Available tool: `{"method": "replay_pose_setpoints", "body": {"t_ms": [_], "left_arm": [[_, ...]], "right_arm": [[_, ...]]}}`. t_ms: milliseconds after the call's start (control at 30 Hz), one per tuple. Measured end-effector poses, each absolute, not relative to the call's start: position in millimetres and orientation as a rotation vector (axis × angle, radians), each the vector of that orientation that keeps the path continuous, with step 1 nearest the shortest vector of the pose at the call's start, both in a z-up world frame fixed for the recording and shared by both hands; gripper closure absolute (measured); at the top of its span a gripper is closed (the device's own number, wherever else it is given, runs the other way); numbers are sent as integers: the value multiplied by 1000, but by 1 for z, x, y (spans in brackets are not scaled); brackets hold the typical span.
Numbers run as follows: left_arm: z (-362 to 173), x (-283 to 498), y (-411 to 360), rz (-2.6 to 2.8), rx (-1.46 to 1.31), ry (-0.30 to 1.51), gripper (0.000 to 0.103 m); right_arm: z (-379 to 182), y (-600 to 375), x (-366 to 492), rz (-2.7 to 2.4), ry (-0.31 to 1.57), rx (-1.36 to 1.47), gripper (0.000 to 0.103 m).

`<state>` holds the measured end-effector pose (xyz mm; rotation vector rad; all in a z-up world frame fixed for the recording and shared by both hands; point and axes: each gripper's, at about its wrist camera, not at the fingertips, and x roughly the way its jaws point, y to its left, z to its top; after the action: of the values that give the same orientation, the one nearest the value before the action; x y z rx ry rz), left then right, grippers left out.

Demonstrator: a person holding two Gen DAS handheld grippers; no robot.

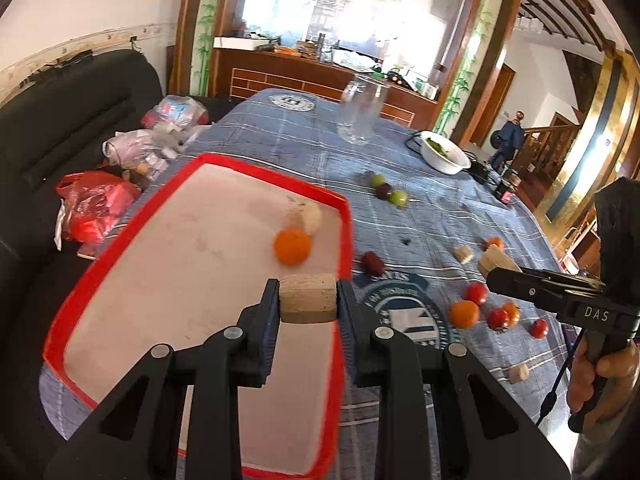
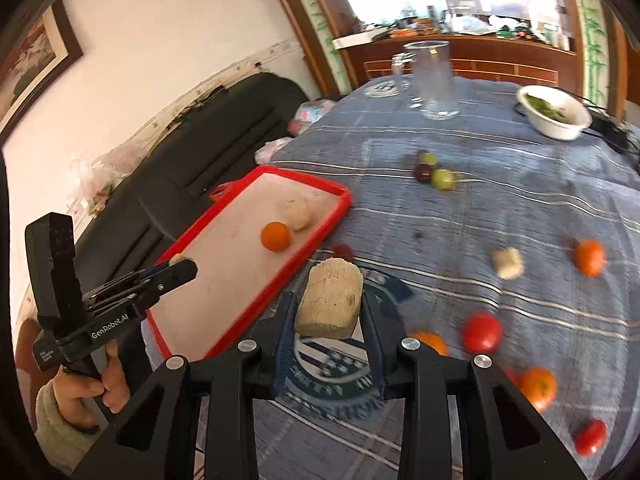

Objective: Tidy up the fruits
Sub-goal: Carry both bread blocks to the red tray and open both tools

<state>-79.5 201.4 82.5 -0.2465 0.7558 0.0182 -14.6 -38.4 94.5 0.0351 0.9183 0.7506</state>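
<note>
My left gripper (image 1: 308, 297) is shut on a beige fibrous chunk (image 1: 307, 304) above the near right part of a red-rimmed tray (image 1: 280, 178). On the tray lie an orange (image 1: 292, 246) and a pale chunk (image 1: 311, 216). My right gripper (image 2: 330, 306) is shut on a bigger beige chunk (image 2: 332, 296), hanging over the blue tablecloth just right of the tray (image 2: 304, 178). Each gripper shows in the other view: the right gripper (image 1: 494, 272) and the left gripper (image 2: 186, 267). Loose on the cloth lie tomatoes (image 2: 482, 332), oranges (image 2: 589, 257), grapes (image 2: 434, 172) and another pale chunk (image 2: 507, 263).
A clear glass jug (image 2: 434, 80) and a white bowl (image 2: 532, 120) of greens stand at the far side of the table. Plastic bags (image 1: 96, 204) lie on a black sofa (image 1: 60, 120) left of the table. A dark red fruit (image 1: 373, 262) sits beside the tray's right rim.
</note>
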Motion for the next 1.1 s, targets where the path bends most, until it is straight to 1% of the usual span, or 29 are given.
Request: {"method": "replay_pose_setpoints", "body": {"t_ms": [300, 500, 667, 900, 1100], "left_arm": [[63, -58, 211, 32, -285, 812, 78], [49, -49, 219, 57, -320, 860, 78], [47, -41, 232, 92, -333, 875, 78], [47, -5, 258, 146, -347, 911, 78], [29, 27, 266, 174, -318, 977, 78]], "right_arm": [[93, 24, 16, 848, 945, -1, 71], [81, 78, 45, 920, 999, -29, 71], [71, 119, 70, 946, 1039, -50, 71], [53, 147, 104, 932, 1107, -56, 71], [42, 158, 118, 916, 1128, -69, 71]]}}
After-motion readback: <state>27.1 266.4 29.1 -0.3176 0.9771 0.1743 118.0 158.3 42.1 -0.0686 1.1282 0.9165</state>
